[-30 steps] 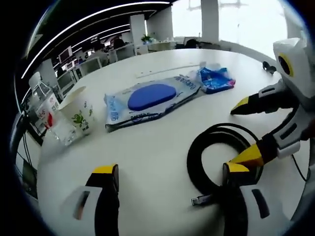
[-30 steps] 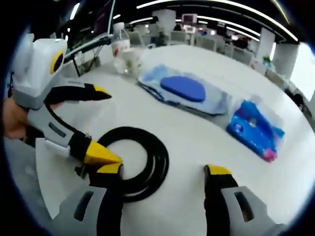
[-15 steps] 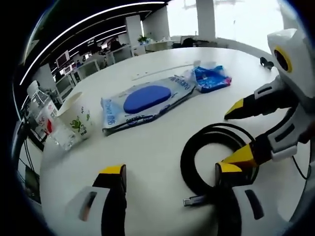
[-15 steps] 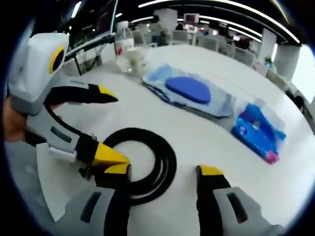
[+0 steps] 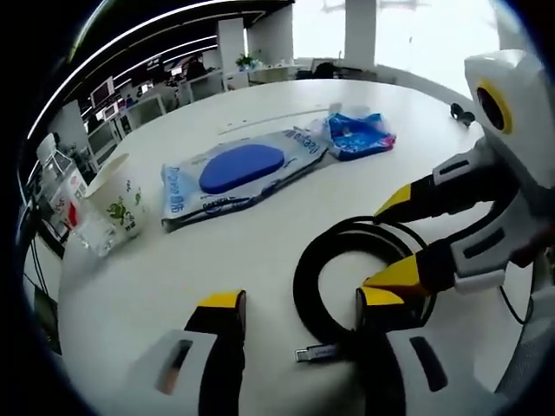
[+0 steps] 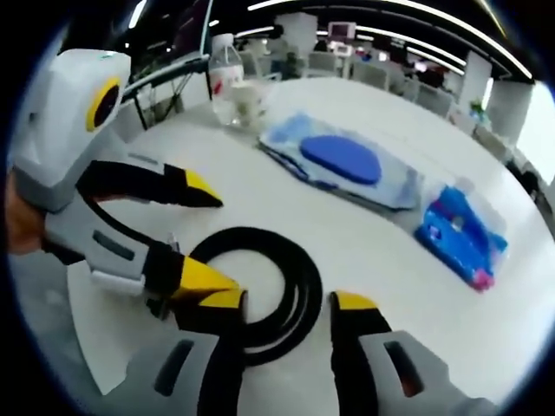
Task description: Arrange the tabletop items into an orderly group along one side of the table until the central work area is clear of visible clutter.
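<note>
The left hand-held gripper (image 5: 299,308) reaches forward low over the round white desk (image 5: 260,234), its two yellow-tipped jaws spread apart with the near arc of the coiled black cable (image 5: 334,269) lying between them and nothing pinched; the cable's silver plug end lies on the desk just beside the right-hand jaw; in the right gripper view the same left hand-held gripper (image 6: 212,238) comes in from the left, held in a person's hand (image 6: 19,221), its jaws open and pointing across the coil, the lower tip close against the cable; the right hand-held gripper (image 6: 290,303) also comes in low and level, jaws spread, straddling the near edge of the cable (image 6: 273,290), closed on nothing; in the left gripper view it enters from the right (image 5: 381,243), one tip above the coil and the other meeting the left gripper's right-hand jaw; whether they touch I cannot tell; beyond the cable, well apart from it, lies a flat pale-blue plastic packet with a dark blue oval on top (image 5: 238,169); just beside its far end sits a crumpled bright blue wrapper with pink at one edge (image 5: 357,137); toward the desk's edge stands a white paper cup with a green print (image 5: 114,198), with a clear plastic bottle (image 5: 69,204) next to it.
</note>
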Demonstrator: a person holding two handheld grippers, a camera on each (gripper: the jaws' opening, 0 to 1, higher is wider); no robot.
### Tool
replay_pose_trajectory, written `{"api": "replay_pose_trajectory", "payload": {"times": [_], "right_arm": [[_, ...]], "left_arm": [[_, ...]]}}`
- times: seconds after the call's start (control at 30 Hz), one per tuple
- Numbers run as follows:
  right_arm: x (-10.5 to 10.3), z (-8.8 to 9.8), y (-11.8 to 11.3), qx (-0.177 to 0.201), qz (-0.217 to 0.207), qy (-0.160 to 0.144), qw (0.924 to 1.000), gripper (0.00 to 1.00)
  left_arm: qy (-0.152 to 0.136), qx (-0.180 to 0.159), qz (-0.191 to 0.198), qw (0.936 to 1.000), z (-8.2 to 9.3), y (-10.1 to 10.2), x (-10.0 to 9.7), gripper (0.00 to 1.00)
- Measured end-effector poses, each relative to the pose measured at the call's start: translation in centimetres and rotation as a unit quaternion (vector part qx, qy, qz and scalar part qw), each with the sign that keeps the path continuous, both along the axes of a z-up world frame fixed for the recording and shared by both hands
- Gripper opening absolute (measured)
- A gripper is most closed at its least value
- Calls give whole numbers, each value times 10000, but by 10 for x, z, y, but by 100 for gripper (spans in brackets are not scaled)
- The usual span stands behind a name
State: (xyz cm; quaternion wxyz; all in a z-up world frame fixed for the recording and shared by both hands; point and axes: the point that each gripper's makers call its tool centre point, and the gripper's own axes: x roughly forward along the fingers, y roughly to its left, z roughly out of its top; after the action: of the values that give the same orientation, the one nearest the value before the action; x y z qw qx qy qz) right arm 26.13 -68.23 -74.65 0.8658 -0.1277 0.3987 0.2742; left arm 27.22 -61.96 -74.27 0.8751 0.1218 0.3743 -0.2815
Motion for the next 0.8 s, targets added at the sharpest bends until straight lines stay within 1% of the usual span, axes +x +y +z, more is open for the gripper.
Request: {"api": "replay_pose_trajectory", "payload": {"times": [0.03,0.2,0.27,0.3,0.37,0.4,0.43,0.5,0.57,0.8], "right_arm": [[0,1,1,6,26,-13,10000,30],[1,1,2,-8,39,-5,10000,26],[1,1,4,4,78,-26,10000,22],[1,1,6,6,127,-46,9999,19],[0,0,11,-17,239,-104,9997,16],[-1,0,14,-11,271,-94,9996,13],[0,1,14,-23,277,-110,9996,13],[1,1,13,-24,269,-95,9996,12],[1,1,13,-52,335,-126,9993,12],[0,1,14,-90,365,-129,9992,10]], "left_arm": [[-15,-1,14,10000,0,0,0,49],[15,-12,-27,10000,0,-3,-2,47],[22,-18,-88,10000,1,-6,-4,43],[15,-19,-126,9999,1,-8,-4,41],[2,-46,-252,9997,1,-12,-5,35],[-6,-8,-307,9995,2,-15,-6,32],[18,-10,-305,9995,2,-16,-7,31],[32,-14,-253,9997,2,-14,-7,31],[9,-3,-280,9996,2,-14,-7,31],[-17,40,-297,9995,1,-16,-7,31]]}}
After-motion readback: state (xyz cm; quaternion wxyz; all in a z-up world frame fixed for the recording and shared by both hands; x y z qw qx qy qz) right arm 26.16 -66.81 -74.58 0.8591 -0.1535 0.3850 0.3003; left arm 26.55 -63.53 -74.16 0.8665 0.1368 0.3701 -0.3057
